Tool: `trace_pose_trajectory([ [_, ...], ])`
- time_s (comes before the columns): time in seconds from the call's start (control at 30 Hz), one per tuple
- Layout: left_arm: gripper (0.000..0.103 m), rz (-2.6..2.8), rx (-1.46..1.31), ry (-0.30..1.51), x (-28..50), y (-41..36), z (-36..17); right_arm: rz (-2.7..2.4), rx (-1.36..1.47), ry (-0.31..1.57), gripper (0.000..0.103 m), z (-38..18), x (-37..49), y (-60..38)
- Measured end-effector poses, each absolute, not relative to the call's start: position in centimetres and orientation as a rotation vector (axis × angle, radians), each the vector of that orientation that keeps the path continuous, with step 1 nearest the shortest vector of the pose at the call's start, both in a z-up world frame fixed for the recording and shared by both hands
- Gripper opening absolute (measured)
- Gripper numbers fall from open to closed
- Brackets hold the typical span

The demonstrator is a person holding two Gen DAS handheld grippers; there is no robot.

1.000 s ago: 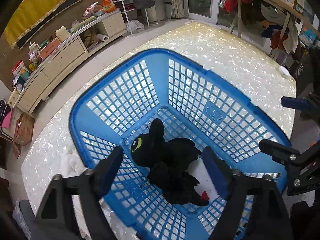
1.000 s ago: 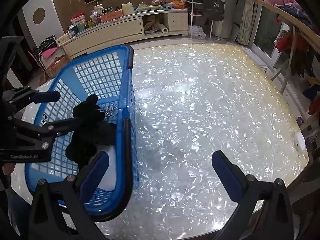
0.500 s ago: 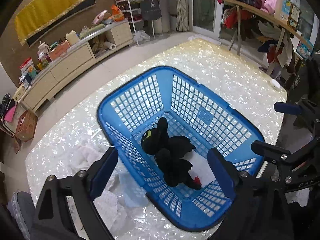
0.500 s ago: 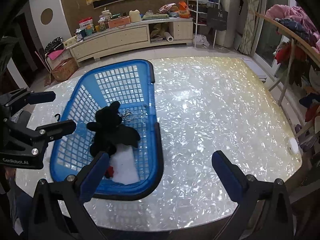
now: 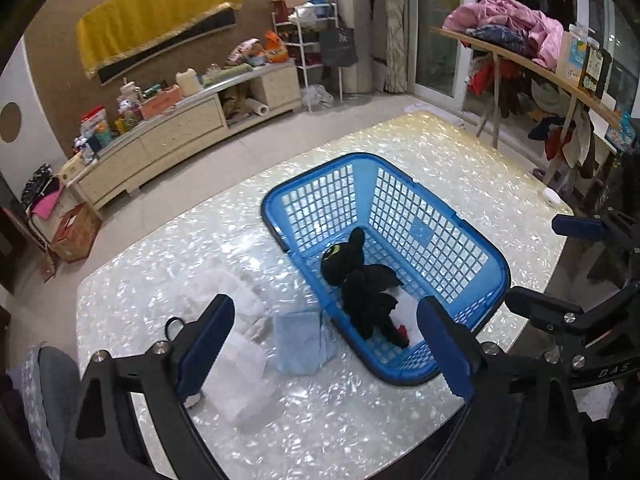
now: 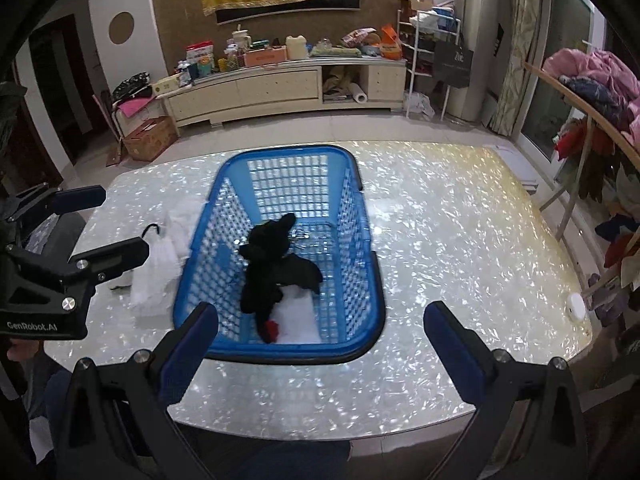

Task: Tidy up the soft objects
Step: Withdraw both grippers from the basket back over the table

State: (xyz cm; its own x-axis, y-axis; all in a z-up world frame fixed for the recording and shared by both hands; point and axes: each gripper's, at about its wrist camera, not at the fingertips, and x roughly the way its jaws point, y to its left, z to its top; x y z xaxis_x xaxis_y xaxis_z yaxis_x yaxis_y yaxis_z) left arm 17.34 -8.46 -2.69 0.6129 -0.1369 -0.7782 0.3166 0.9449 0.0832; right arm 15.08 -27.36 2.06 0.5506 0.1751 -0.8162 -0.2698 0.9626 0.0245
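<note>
A blue plastic basket (image 5: pixel 496 268) (image 6: pixel 368 280) stands on the shiny white table (image 5: pixel 320 432) (image 6: pixel 460 240). A black plush dragon (image 5: pixel 362 280) (image 6: pixel 276 264) lies inside it on a white cloth (image 6: pixel 296 316). A white garment (image 5: pixel 236 336) (image 6: pixel 160 268) and a folded light blue cloth (image 5: pixel 300 340) lie on the table left of the basket. My left gripper (image 5: pixel 326 348) is open and empty, held high above the table's near edge. My right gripper (image 6: pixel 320 348) is open and empty, above the near edge in front of the basket.
A small white round object (image 6: pixel 576 304) sits at the table's right edge. A black hook (image 6: pixel 152 229) lies by the white garment. A long cream cabinet (image 6: pixel 280 88) lines the far wall. A rack of clothes (image 6: pixel 592 120) stands on the right.
Both grippers have pulled back and up from the basket, so the whole table shows now. The plush dragon stays in the basket. Both grippers stay open.
</note>
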Motion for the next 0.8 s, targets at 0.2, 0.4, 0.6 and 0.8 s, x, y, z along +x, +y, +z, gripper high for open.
trace_pose_trajectory([
  [0.2,0.092,-0.232,0.173,0.839,14.6,-5.8,-1.9,0.308,-0.121,0.942,0.103,2.1,13.8,-24.4],
  [0.4,0.092,-0.177,0.121,0.814,12.3,-2.6,-1.7,0.36,-0.148,0.94,0.103,1.9,13.0,-21.4],
  [0.6,0.093,-0.095,0.088,0.828,10.7,1.5,-2.3,0.428,-0.172,0.947,0.103,1.3,12.9,-18.0],
  [0.8,0.093,-0.073,0.07,0.83,9.2,5.0,-3.4,0.486,-0.227,0.974,0.103,-0.4,13.4,-14.1],
])
